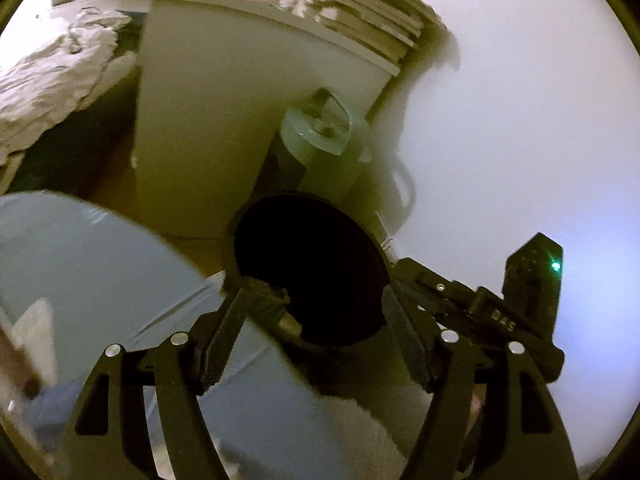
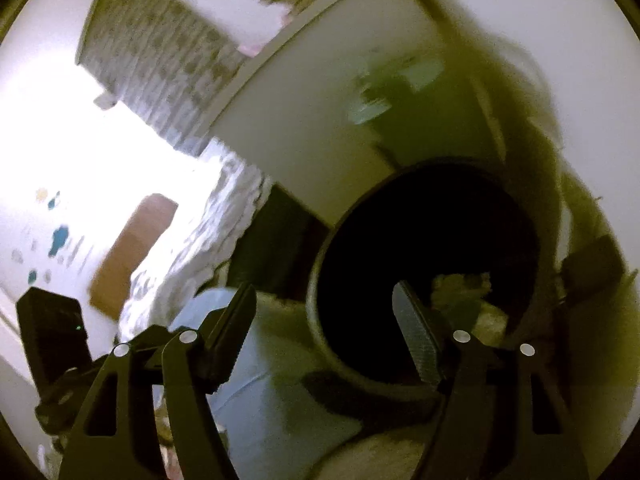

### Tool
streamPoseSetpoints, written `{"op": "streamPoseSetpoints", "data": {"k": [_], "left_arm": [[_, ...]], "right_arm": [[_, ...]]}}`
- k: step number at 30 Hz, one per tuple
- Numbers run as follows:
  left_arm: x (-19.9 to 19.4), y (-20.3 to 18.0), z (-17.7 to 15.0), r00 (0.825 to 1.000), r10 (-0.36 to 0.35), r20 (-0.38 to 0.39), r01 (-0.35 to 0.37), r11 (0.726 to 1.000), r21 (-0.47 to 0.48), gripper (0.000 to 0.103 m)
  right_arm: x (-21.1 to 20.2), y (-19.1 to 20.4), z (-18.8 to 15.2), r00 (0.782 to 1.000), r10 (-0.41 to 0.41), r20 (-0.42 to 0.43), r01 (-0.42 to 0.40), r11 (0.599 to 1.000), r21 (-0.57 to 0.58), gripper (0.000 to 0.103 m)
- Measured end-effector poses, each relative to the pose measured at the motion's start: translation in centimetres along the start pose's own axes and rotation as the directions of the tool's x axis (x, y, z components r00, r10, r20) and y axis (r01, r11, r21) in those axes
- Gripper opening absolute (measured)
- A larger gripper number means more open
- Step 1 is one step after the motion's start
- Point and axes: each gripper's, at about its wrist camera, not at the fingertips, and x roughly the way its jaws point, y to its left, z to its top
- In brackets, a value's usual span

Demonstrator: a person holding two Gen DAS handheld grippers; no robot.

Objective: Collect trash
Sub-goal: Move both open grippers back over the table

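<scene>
Both the left gripper (image 1: 316, 328) and right gripper (image 2: 324, 328), jaws apart and empty, hover over the dark-mouthed trash bin (image 2: 424, 276) at lower centre, where crumpled trash (image 2: 464, 288) lies inside, apparently positioned for dropping waste in.

Dim, yellow-tinted, motion-blurred fisheye views with blown-out whites.

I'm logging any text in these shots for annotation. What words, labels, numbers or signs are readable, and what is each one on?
"DAS": raised letters on the black body of the right gripper, seen in the left wrist view; faint, so uncertain.
Stacked books on the white cabinet: any spine text is too blurred to read.
Black trash bin: no text visible.
</scene>
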Motion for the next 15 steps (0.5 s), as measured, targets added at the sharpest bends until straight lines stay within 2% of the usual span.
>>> {"op": "streamPoseSetpoints", "data": {"k": [4,7,11,15], "left_arm": [[-4.6,3.0,-2.2,0.997,0.061,0.041,-0.059,0.997,-0.055,0.07],[-8.3,6.1,-3.7,0.987,0.143,0.074,-0.135,0.986,-0.101,0.07],[-13.4,11.4,-5.7,0.953,0.287,0.1,-0.27,0.95,-0.158,0.07],[-17.0,16.8,-8.0,0.914,0.4,0.072,-0.378,0.902,-0.21,0.07]], "right_arm": [[0.9,3.6,-1.5,0.998,0.027,-0.052,-0.031,0.996,-0.081,0.072],[2.0,7.2,-2.9,0.993,0.042,-0.107,-0.059,0.986,-0.156,0.075],[4.3,13.0,-4.5,0.979,0.076,-0.189,-0.122,0.961,-0.249,0.075],[7.6,19.7,-6.0,0.945,0.11,-0.308,-0.211,0.924,-0.319,0.075]]}}
